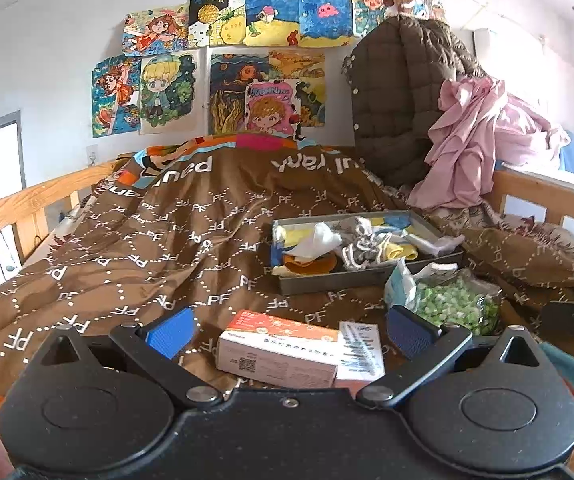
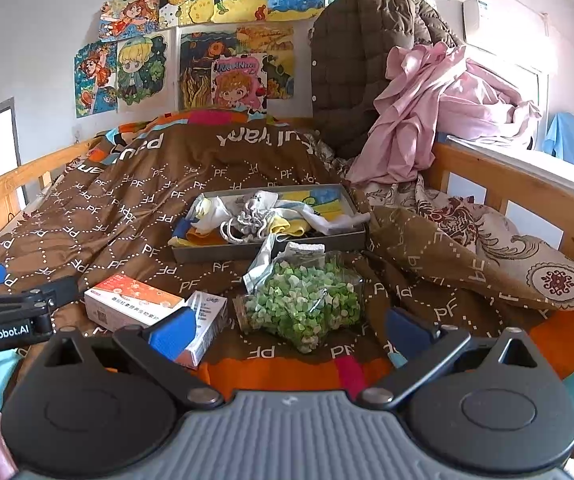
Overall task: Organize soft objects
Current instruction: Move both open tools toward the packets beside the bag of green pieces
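Hovering over the bed (image 2: 135, 208), we had both hand-held grippers spread wide and empty: left hand-held gripper (image 1: 291, 330), right hand-held gripper (image 2: 287, 330). Soft cloths (image 2: 255, 216) sat piled in the grey tray (image 2: 247, 252), just beyond the clear bag of green pieces (image 2: 307, 304) and two boxes (image 2: 131, 300).

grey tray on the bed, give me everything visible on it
The grey tray is a shallow rectangular box with low straight walls, stiff-looking, card or metal. It lies flat and open-topped on the brown quilt, mid-bed. It holds a jumble of soft cloth pieces in white, yellow, blue and grey; one white piece hangs over its right rim. Neither gripper touches it. The bag of green bits lies just before it.
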